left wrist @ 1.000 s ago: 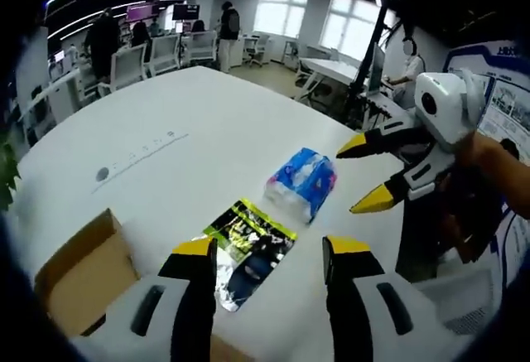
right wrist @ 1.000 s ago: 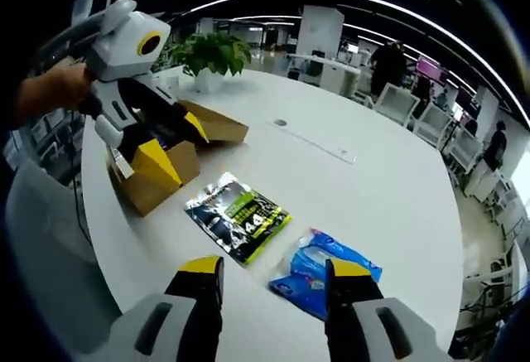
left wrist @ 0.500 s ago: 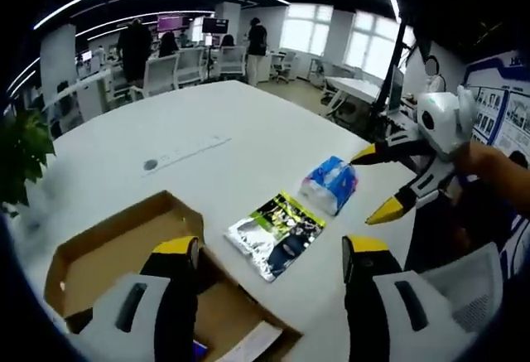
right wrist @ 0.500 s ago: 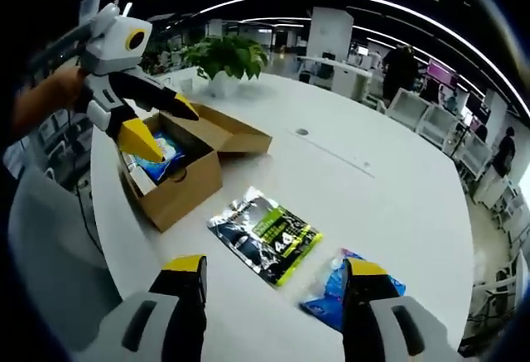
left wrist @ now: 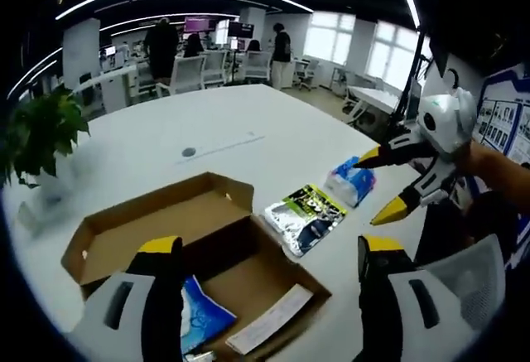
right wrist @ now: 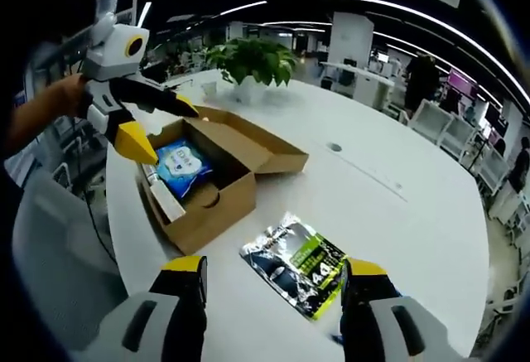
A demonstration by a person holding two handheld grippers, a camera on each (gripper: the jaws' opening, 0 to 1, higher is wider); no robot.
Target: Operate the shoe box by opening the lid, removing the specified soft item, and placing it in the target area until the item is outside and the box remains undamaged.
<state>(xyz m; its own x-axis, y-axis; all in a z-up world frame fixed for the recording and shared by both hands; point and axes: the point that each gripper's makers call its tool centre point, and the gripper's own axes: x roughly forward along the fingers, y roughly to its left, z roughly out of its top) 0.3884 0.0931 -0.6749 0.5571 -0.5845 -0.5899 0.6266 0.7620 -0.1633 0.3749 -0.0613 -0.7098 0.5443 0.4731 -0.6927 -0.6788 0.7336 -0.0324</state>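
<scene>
Broadly, a white table (right wrist: 397,213) carries the open shoe box (right wrist: 217,181) with a blue soft pack (right wrist: 182,163) inside, a silver-green pouch (right wrist: 302,264) beside it; left tongs (right wrist: 153,126) and right tongs (left wrist: 389,184) both hang released, empty.

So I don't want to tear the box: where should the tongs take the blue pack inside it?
Take the blue pack from above, by its upper edge. It lies flat in the open box, whose walls bar any sideways approach, and the left tongs hover over it, open.
</scene>
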